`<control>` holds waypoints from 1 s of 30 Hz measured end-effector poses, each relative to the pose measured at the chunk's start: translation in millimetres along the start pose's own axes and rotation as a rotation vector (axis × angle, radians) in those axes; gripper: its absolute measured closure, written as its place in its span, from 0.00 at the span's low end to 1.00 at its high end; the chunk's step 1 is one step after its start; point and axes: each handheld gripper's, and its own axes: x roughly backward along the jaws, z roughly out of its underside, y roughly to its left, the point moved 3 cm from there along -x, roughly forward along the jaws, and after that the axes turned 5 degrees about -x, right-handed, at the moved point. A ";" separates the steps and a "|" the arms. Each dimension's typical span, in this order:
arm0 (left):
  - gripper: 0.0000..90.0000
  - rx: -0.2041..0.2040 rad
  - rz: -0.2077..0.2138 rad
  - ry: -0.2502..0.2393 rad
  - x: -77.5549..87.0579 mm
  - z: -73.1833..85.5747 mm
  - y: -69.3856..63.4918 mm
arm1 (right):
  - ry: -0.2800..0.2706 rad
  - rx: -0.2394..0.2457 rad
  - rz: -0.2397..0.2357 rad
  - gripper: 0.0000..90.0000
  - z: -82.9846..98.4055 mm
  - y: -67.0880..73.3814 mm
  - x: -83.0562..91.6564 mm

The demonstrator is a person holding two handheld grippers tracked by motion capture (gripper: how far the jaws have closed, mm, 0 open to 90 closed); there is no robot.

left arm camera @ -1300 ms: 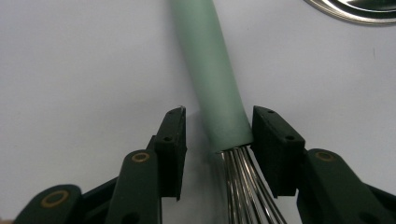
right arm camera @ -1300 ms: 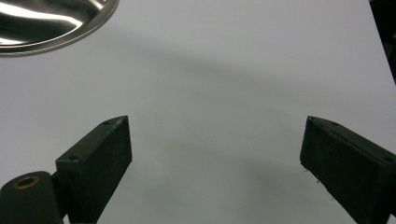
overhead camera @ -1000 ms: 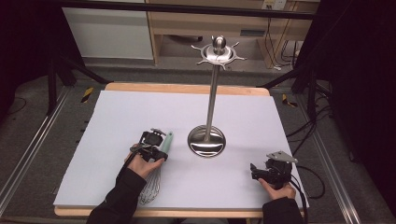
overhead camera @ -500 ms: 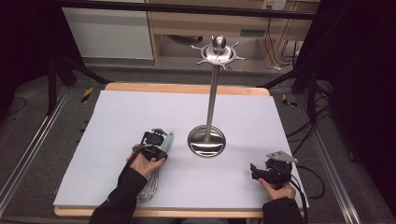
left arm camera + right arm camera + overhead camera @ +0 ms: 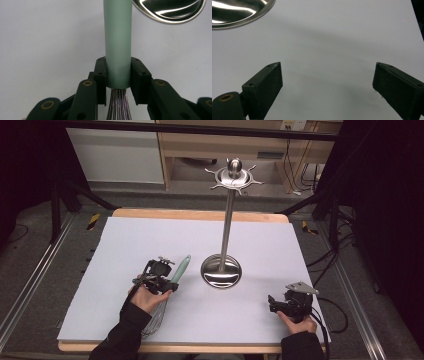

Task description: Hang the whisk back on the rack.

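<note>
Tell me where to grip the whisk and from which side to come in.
Grip the whisk on its straight green handle, just above where the wires enter. It lies flat, handle pointing toward the stand's base, so come from the wire end along its length, jaws straddling the handle's sides. The left hand-held gripper is shut on it exactly there; the wire cage would probably flex.

Overhead light is washing the white worktop (image 5: 150,250) evenly while the room around it is sinking into darkness at 3 and 9 o'clock. Glare is streaking the steel stand base (image 5: 221,271). The near jaws are blurring softly in both gripper views.
</note>
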 end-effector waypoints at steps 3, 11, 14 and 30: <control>0.77 -0.005 -0.002 -0.043 7.8 1.6 0.0 | 0.000 0.000 0.002 0.10 0.1 -0.5 -0.2; 0.77 -0.038 0.003 -0.126 26.9 7.4 -2.8 | -0.001 0.001 0.002 0.10 0.1 -0.6 0.0; 0.77 -0.044 0.005 -0.152 32.3 10.3 -4.3 | -0.001 0.001 0.001 0.11 0.1 -0.6 -0.1; 0.77 -0.027 0.008 -0.321 68.2 20.3 -0.1 | -0.004 0.002 0.001 0.10 0.2 -0.3 -0.1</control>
